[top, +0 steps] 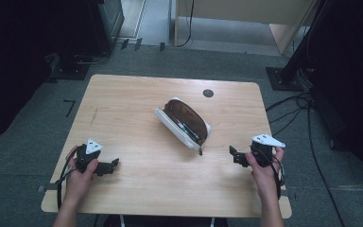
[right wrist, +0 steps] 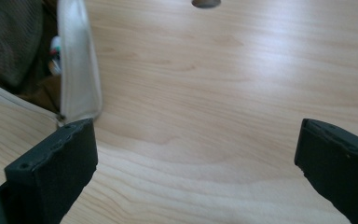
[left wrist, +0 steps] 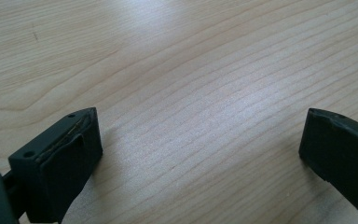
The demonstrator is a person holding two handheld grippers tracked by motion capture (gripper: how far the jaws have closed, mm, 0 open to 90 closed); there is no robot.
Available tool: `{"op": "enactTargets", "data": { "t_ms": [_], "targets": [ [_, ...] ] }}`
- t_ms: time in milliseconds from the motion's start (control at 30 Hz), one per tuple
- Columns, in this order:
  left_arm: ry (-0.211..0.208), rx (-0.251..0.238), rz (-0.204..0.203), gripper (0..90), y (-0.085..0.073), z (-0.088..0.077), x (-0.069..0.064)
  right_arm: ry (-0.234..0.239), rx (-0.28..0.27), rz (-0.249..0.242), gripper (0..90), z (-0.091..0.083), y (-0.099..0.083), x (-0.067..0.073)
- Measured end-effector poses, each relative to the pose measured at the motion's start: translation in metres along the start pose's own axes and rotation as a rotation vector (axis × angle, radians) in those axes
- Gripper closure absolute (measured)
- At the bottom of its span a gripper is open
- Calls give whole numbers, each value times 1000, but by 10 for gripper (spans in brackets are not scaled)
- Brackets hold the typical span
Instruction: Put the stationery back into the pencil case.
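Observation:
A white pencil case (top: 183, 122) with a brown lining lies unzipped in the middle of the wooden table (top: 132, 94), with pens inside it. My right gripper (top: 232, 153) rests near the table's right front, pointing left toward the case's near end. In the right gripper view its jaws (right wrist: 196, 149) stand wide apart over bare wood, and the case's white edge (right wrist: 77, 70) is at the upper left, just beyond the left jaw. My left gripper (top: 115, 164) lies at the left front, pointing right. Its jaws (left wrist: 200, 140) are also wide apart with nothing between them.
A round dark cable hole (top: 208, 93) sits in the tabletop behind the case; it also appears as a cable hole (right wrist: 206, 3) at the top of the right gripper view. Black stands and cables (top: 307, 109) surround the table on the grey floor.

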State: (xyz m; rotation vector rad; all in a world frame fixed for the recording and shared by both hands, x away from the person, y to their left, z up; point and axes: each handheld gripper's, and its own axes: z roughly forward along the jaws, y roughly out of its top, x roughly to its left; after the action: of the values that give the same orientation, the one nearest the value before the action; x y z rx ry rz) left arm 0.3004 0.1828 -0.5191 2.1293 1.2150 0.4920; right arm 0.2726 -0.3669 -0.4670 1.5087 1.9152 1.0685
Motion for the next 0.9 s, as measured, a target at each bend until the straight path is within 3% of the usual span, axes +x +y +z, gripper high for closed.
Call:
{"op": "enactTargets", "data": {
  "t_ms": [200,533,900],
  "targets": [
    [0,0,0,0,0,0,0,-49,40,21,0,2,-18,-15],
    [-1,0,2,0,0,0,0,-86,92,75,0,-1,-49,-36],
    [-2,1,4,0,0,0,0,-119,125,105,0,-12,-75,-45]
  ]
}}
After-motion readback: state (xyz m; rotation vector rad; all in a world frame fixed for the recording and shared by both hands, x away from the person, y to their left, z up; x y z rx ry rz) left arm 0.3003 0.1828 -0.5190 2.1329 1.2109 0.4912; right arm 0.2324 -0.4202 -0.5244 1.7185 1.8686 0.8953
